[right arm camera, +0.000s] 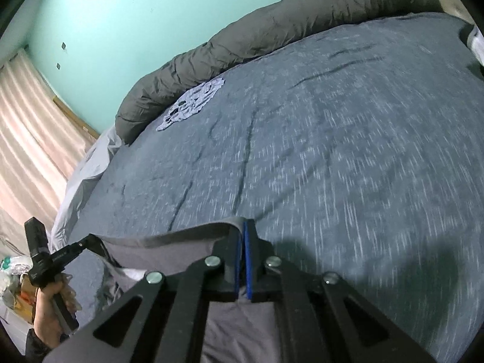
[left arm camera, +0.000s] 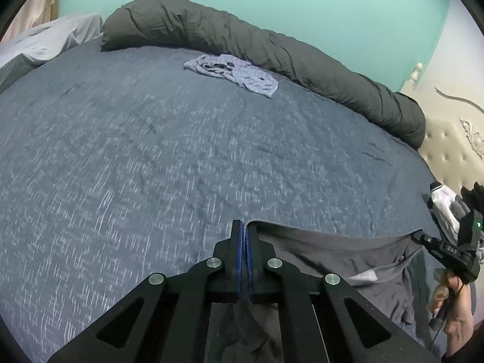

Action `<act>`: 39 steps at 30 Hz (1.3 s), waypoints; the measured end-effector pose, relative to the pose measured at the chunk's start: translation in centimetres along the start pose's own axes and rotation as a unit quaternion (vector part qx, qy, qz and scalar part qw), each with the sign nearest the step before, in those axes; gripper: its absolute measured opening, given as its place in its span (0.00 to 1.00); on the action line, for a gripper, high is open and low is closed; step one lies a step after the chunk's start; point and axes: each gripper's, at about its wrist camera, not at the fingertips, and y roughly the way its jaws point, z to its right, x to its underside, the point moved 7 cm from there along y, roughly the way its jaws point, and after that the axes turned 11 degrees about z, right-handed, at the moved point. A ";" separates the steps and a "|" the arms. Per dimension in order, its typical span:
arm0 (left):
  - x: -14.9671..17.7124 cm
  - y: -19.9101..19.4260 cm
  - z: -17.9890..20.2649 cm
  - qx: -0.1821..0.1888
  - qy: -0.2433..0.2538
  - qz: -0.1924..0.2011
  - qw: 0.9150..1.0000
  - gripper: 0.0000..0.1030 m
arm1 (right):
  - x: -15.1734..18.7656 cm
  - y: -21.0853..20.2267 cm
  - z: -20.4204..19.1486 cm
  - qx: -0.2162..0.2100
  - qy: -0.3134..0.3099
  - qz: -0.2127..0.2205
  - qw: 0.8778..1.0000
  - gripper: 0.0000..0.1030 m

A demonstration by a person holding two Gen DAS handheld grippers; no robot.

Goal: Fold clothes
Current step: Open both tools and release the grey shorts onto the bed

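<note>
Stretching between both claws, the grey garment [left arm camera: 332, 257] hangs just above the bed [left arm camera: 151, 166] — left claw [left arm camera: 244, 230] and right claw [right arm camera: 244, 227] each pinched tight on its upper edge, one at either corner.

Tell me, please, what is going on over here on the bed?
A person is folding laundry with a handheld gripper in each hand. Both the left gripper and the right gripper are shut on the top edge of a grey garment, holding it stretched between them above the blue bedspread. A patterned light-blue garment lies crumpled farther back, next to the rolled dark duvet. More clothes are piled at the bed's right edge. No fold has been made yet.
</note>
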 end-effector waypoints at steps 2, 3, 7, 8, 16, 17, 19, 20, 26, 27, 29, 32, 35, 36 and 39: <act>-0.4 0.4 0.2 0.003 -0.003 0.000 1.000 0.02 | -0.9 1.5 0.1 0.009 -0.010 -0.013 1.000 0.02; -0.6 0.5 0.3 0.004 -0.004 0.000 1.000 0.02 | -1.3 2.2 0.2 0.013 -0.013 -0.019 1.000 0.02; -0.6 2.4 0.0 0.011 -0.024 -0.012 1.000 0.02 | -2.4 4.9 1.0 0.035 -0.030 -0.049 0.998 0.02; -0.7 2.8 0.0 0.013 -0.026 -0.015 0.999 0.02 | -2.6 5.4 1.2 0.038 -0.031 -0.055 0.997 0.02; -0.6 4.1 0.0 0.039 -0.037 -0.029 0.998 0.02 | -2.5 8.3 2.7 0.051 -0.020 -0.097 0.994 0.02; -0.7 4.1 -0.1 0.042 -0.040 -0.027 0.998 0.03 | -2.4 8.1 2.7 0.054 -0.019 -0.098 0.994 0.02; -0.9 4.0 -0.3 0.047 -0.045 -0.024 0.998 0.17 | -2.4 7.6 2.8 0.057 -0.017 -0.098 0.993 0.07; -1.0 3.9 -0.3 0.049 -0.048 -0.022 0.997 0.32 | -2.4 7.2 2.8 0.055 -0.012 -0.096 0.994 0.17; -1.7 2.9 -0.4 0.061 -0.051 -0.021 0.997 0.56 | -3.3 4.5 2.4 0.031 0.002 -0.064 0.997 0.36; -1.6 2.9 -0.4 0.061 -0.051 -0.022 0.997 0.56 | -3.2 4.2 2.5 0.031 0.002 -0.062 0.998 0.36; -1.5 2.9 -0.5 0.063 -0.052 -0.025 0.996 0.56 | -3.1 3.7 2.5 0.030 0.000 -0.058 0.998 0.36; -1.1 3.1 -0.7 0.064 -0.052 -0.035 0.996 0.56 | -2.9 3.9 3.1 0.040 0.009 -0.065 0.997 0.41; -0.7 3.3 -0.8 0.059 -0.039 -0.042 0.997 0.56 | -3.3 4.6 3.4 0.043 0.024 -0.067 0.997 0.41; -0.7 3.3 -0.8 0.055 -0.032 -0.043 0.997 0.56 | -3.7 4.6 3.2 0.035 0.032 -0.060 0.997 0.41; -0.3 3.3 -0.6 0.049 -0.015 -0.056 0.997 0.56 | -4.6 4.5 2.9 0.041 0.024 -0.051 0.998 0.41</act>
